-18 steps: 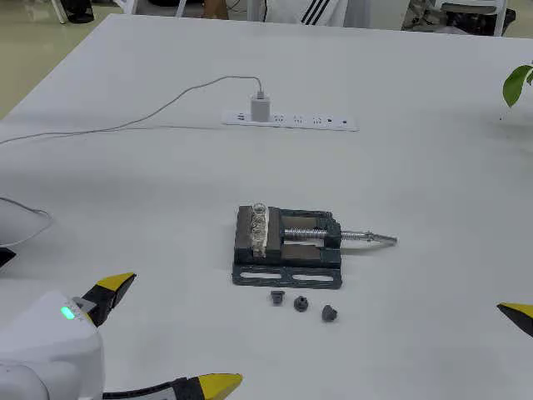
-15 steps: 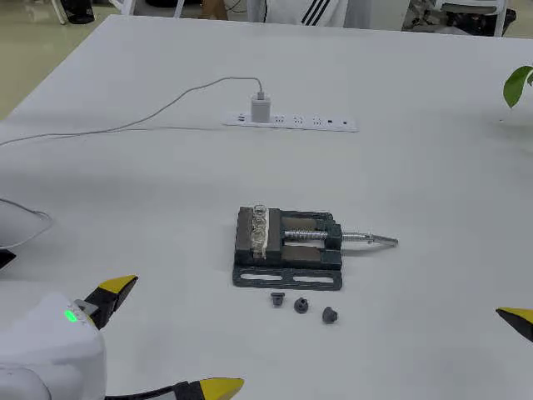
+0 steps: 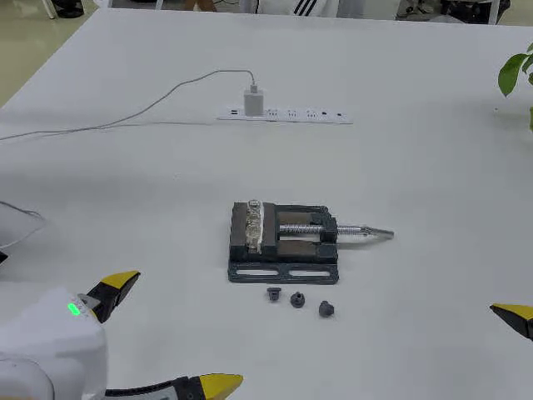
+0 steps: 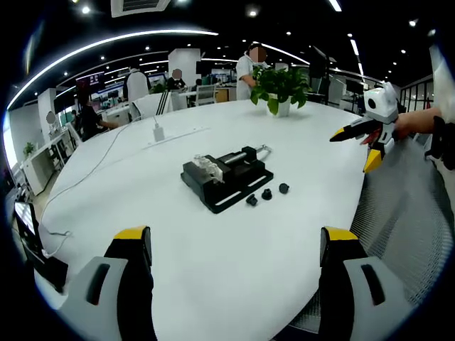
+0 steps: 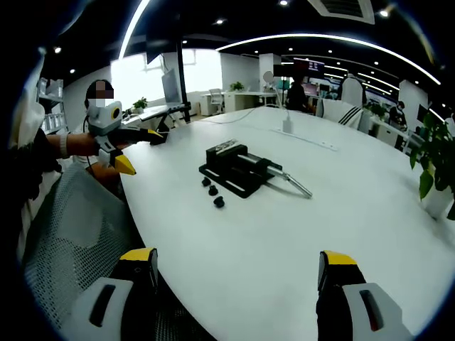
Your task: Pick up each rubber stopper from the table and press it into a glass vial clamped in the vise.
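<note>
The vise (image 3: 283, 246) stands mid-worktop (image 3: 433, 183), with three rubber stoppers (image 3: 297, 300) in a row just on its near side. Bare surface runs from them to the near edge. Toward the far edge lie a power strip (image 3: 283, 115) and a cable (image 3: 100, 127). A plant (image 3: 512, 73) stands at the right edge.

Three stoppers (image 3: 297, 300) lie on the table (image 3: 416, 167) just before the vise (image 3: 283, 250), power strip (image 3: 287, 114) well behind.

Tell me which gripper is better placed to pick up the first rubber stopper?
Probably left: the left gripper, jaws open, lies nearer the rubber stoppers in the head view than the right gripper, also open.
</note>
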A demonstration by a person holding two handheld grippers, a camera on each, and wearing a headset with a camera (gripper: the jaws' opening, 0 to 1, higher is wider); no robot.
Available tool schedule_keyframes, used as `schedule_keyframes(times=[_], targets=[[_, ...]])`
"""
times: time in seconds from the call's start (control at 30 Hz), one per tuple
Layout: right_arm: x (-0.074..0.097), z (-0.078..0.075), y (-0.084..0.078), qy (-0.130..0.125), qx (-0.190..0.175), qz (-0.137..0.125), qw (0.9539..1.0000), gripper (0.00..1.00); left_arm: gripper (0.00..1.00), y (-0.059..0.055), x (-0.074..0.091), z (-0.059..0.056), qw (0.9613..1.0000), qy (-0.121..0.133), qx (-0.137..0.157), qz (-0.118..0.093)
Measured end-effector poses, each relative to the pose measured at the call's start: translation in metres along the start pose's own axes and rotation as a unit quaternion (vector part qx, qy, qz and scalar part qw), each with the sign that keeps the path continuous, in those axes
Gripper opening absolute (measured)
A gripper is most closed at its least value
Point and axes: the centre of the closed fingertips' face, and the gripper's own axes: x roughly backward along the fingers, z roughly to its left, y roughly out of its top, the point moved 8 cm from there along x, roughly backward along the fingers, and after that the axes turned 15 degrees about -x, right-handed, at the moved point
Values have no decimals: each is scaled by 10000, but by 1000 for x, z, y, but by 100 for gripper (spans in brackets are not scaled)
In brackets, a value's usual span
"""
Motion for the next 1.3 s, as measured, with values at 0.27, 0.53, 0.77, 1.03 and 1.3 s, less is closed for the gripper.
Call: schedule_keyframes(times=[0.27, 0.53, 0.77, 1.03, 1.3], targets=[[0, 2, -3, 9, -20, 3, 10000, 92, 97, 1, -2, -1, 9999, -112, -93, 21], [2, 3, -4, -37, -11, -31, 10000, 91, 93, -2, -6, 0, 9990, -261, -310, 201], [3, 1, -3, -37, 42, -41, 10000, 91, 94, 0, -6, 3, 9988, -298, -334, 195], [4, 1, 0, -36, 57, -85, 9999, 91, 94, -1, -4, 8, 9987, -276, -355, 236], [5, -4, 1, -68, 99, -70, 9999, 91, 93, 11, -10, 15, 9970, -478, -569, 192]])
